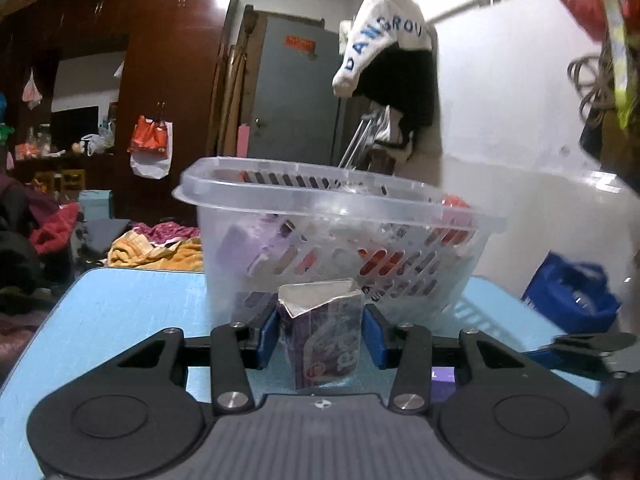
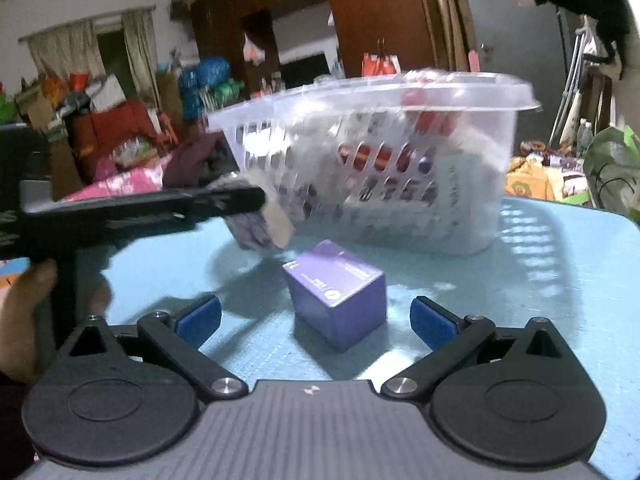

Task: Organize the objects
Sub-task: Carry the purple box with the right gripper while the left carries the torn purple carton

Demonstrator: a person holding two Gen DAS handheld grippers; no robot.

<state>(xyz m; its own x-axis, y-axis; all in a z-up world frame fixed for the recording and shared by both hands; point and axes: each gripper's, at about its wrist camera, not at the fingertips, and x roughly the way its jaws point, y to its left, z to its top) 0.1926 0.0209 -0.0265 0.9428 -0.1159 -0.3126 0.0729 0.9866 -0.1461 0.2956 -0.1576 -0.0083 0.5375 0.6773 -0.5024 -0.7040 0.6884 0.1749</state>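
Purple printed carton with a torn-open top (image 1: 323,332) sits pinched between the blue pads of the left hand-held gripper (image 1: 322,336), held upright just before the clear slotted plastic basket (image 1: 340,204), probably bound for it. On the light-blue tabletop (image 2: 540,264), a purple cardboard box (image 2: 338,294) lies between the spread fingers of the right hand-held gripper (image 2: 316,320), seemingly lined up for grasping.

A pale blue tabletop (image 2: 560,280) holds a clear, colourless plastic basket with slotted walls (image 2: 400,168), with red and purple showing through it. A plain purple cardboard box with small white print (image 2: 340,300) sits nearby. A purple printed carton with a silvery torn top (image 1: 322,332) sits between blue pads (image 1: 267,336) on the black left tool (image 1: 322,340).
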